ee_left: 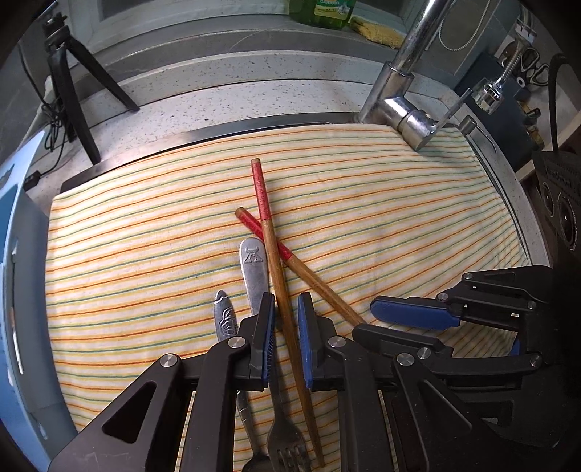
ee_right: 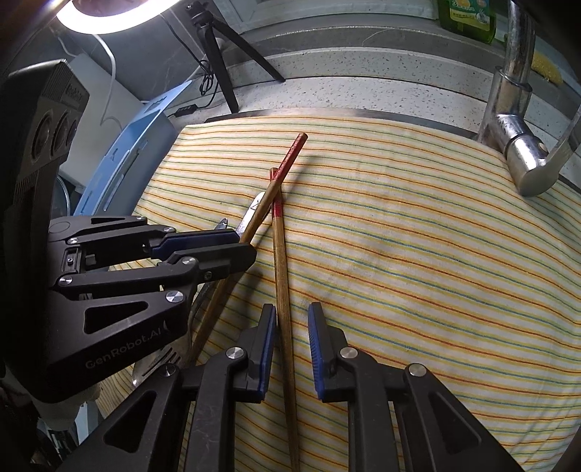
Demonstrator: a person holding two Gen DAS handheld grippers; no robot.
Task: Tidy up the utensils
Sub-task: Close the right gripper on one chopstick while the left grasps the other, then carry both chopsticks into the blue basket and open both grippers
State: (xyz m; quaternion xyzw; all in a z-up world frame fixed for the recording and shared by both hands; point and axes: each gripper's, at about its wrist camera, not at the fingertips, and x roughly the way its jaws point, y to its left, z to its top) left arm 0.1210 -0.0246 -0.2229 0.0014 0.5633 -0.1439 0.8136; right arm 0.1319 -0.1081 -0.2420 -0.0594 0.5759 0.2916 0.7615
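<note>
Two wooden chopsticks with red tops lie crossed on a striped cloth [ee_left: 145,236]. My left gripper [ee_left: 286,308] is open, its blue pads on either side of one chopstick [ee_left: 279,268] without touching it. My right gripper [ee_right: 292,319] is open around the other chopstick [ee_right: 281,261], which also shows in the left wrist view [ee_left: 312,279]. A metal fork [ee_left: 281,428] and a second metal utensil [ee_left: 225,319] lie under the left gripper, handles pointing away. The fork handle [ee_left: 254,268] touches the left pad.
A chrome faucet [ee_left: 399,90] stands at the back right of the cloth. A black tripod [ee_left: 72,90] stands on the speckled counter [ee_left: 218,98] at the back left. A green soap bottle [ee_left: 319,11] and a yellow sponge [ee_left: 377,31] sit on the ledge. A blue rack [ee_right: 127,152] is left.
</note>
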